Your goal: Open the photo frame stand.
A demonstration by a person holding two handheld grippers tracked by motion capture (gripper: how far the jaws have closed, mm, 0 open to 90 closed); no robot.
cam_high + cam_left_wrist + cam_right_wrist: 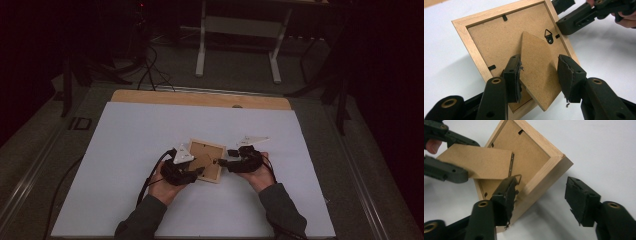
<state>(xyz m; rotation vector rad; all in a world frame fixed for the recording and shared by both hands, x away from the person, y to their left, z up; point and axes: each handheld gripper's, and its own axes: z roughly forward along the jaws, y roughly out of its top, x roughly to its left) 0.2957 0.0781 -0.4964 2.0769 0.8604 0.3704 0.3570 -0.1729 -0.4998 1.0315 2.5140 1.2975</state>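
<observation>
We keep the frame (206,160) face down near the counter's (125,150) front edge; our left gripper (539,75) straddles its stand (537,72), half-open, while the right gripper (541,202) gapes wide over a corner, gripping nothing.

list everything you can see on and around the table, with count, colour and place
picture frame: 1, light wood, face down mid-table between the two tongs
stand flap: 1, brown board, hinged to the frame's back, lifted, between the left tongs' pads
hanging ring: 1, black metal, on the frame's back near the flap's hinge
table cover: 1, white, over most of the tabletop
tabletop: 1, tan wood, bare strip along the far edge
white stand: 1, on the floor beyond the table
left tongs: 1, black, jaws either side of the flap
right tongs: 1, black, jaws apart around the frame's corner, not gripping
hands: 2, grey sleeves, at the near edge
</observation>
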